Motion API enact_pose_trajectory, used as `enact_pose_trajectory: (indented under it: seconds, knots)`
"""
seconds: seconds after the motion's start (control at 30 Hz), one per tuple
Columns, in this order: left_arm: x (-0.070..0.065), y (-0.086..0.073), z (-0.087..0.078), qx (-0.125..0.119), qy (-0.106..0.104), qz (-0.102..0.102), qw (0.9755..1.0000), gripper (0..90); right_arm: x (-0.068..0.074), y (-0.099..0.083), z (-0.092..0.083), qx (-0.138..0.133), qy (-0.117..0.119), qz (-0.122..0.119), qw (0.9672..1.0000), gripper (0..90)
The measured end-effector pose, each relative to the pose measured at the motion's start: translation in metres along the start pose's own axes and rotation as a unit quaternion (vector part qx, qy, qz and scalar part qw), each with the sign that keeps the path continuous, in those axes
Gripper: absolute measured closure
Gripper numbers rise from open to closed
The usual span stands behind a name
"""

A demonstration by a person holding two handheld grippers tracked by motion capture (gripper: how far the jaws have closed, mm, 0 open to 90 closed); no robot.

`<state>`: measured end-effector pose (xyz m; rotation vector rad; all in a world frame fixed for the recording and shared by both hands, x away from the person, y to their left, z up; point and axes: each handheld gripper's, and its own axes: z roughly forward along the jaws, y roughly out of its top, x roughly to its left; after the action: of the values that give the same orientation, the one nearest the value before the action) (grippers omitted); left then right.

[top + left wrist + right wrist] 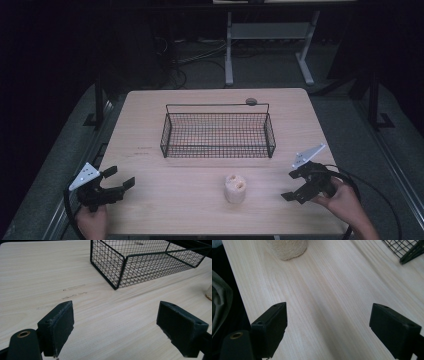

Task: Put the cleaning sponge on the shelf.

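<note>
Now, left tongs [121, 178]: jaws apart, nothing between them, over the near left tabletop [150, 200].
Right tongs [290, 185]: jaws wide apart, empty, near right.
Cream roll [235, 188]: upright on the tabletop, between both tongs, nearer the right, touching neither.
Wire basket [218, 150]: behind the roll, mid-tabletop.

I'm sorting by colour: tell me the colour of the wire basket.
The wire basket is black, a fine square mesh; it shows best in the left gripper view.
</note>
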<state>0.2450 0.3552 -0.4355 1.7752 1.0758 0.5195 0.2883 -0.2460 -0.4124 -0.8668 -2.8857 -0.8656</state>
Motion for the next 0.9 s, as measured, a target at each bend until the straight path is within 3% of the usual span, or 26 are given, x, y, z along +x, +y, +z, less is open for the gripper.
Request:
enact_pose_trajectory:
  seconds: [0.2, 0.43, 0.9]
  knots:
    - [0.0, 0.0, 0.0, 0.001, 0.001, 0.0, 1.0, 13.8, 0.002, 0.008, 0.003, 0.004, 0.005, -0.014, 0.9999, 14.2]
    - [-0.001, 0.0, -0.001, -0.002, 0.0, 0.001, 1.0, 13.8, 0.014, 0.02, 0.001, 0.006, 0.005, -0.04, 0.9992, 14.2]
    - [-0.001, 0.0, 0.0, 0.0, 0.001, 0.002, 1.0, 13.8, 0.019, 0.034, 0.006, 0.008, 0.014, -0.057, 0.9982, 14.2]
